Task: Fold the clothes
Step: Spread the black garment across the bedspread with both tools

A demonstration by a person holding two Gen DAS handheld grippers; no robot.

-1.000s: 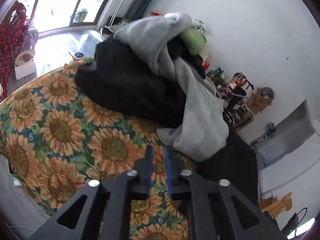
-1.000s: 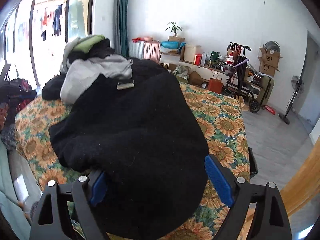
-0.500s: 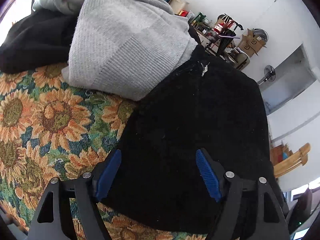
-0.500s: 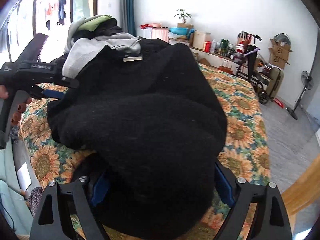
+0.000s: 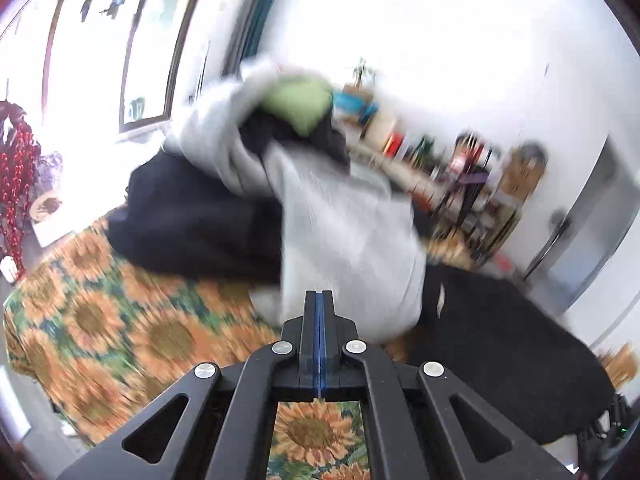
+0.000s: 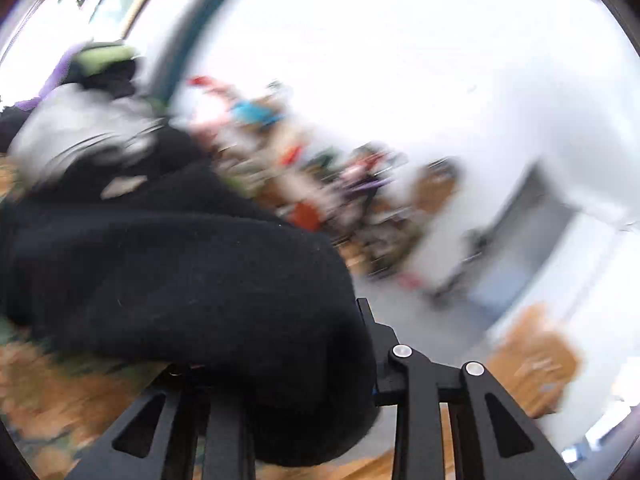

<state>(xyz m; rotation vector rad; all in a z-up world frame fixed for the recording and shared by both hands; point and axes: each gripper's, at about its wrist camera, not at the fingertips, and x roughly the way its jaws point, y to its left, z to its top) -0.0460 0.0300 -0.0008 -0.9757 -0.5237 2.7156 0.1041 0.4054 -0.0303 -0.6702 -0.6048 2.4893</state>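
A black fleece garment [image 6: 192, 280] lies over my right gripper [image 6: 340, 360], whose jaws have closed on its bulk; the fingertips are hidden under the cloth. The same garment shows at the right of the left wrist view [image 5: 500, 344]. My left gripper [image 5: 319, 300] is shut and empty, held above the sunflower cloth [image 5: 120, 320]. Ahead of it is a pile of clothes: a grey knit [image 5: 352, 232], a dark garment [image 5: 200, 220] and a green piece [image 5: 300, 100] on top. Both views are blurred by motion.
A cluttered shelf and a cart [image 5: 460, 184] stand along the white wall behind the table. A window [image 5: 100, 40] and red bead decoration [image 5: 16, 184] are at the left. A wooden chair [image 6: 536, 352] is at the right.
My left gripper closed from wide open and pulled back off the black garment. My right gripper closed on the black garment and swung, lifting it.
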